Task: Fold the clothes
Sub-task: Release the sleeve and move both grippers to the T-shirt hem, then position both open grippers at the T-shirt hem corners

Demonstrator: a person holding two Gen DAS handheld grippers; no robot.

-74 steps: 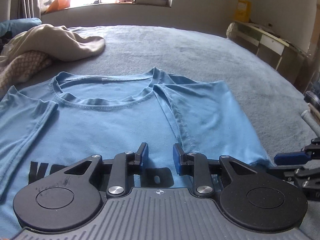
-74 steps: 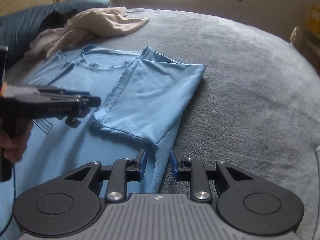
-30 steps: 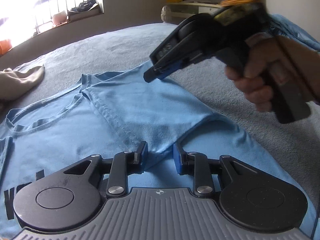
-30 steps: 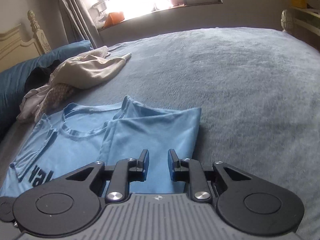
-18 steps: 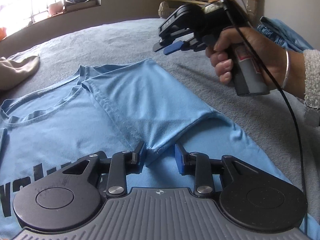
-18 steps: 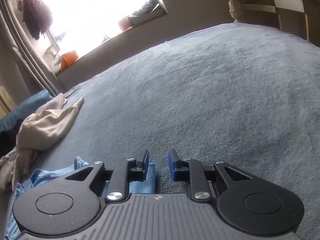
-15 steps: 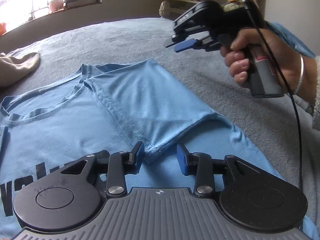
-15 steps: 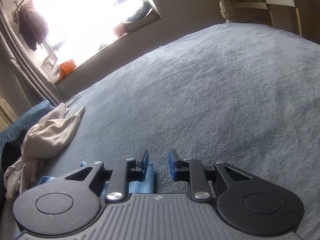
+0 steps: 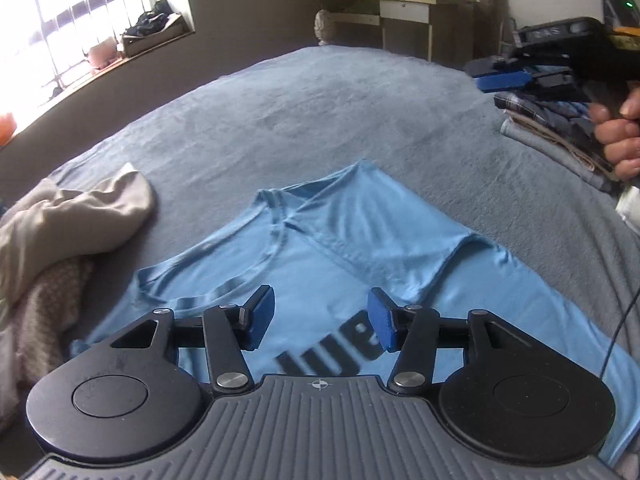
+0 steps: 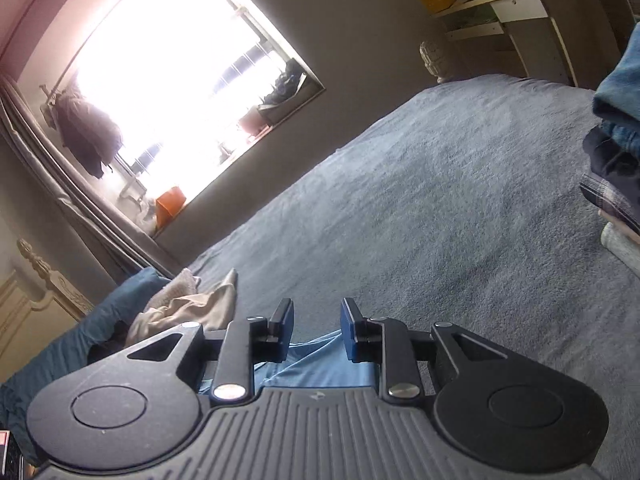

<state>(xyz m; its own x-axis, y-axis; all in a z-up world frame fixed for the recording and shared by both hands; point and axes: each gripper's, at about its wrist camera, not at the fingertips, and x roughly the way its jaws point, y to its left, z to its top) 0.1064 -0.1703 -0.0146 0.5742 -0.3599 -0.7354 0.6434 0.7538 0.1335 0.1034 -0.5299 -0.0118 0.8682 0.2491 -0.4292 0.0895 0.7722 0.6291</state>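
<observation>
A light blue T-shirt (image 9: 352, 264) with dark lettering lies flat on the grey-blue bed (image 9: 320, 120), one sleeve folded in over the chest. My left gripper (image 9: 320, 320) hovers above the shirt's chest, open wide, nothing between its blue pads. A hand (image 9: 618, 140) holds my right gripper (image 9: 504, 80) raised off to the right, clear of the shirt. In the right wrist view the right gripper (image 10: 316, 326) is tilted and slightly open, holding nothing. Only a strip of the shirt (image 10: 320, 364) shows beneath it.
A heap of beige clothes (image 9: 72, 220) lies left of the shirt, also visible as beige clothes (image 10: 192, 308) next to a dark blue pillow (image 10: 100, 320). A stack of folded clothes (image 9: 560, 120) sits at the bed's right edge. A desk (image 9: 404, 4) stands behind.
My left gripper has opened wider and drawn back from the folded sleeve's corner to over the chest. The right gripper has lifted away to the right and tilted up.
</observation>
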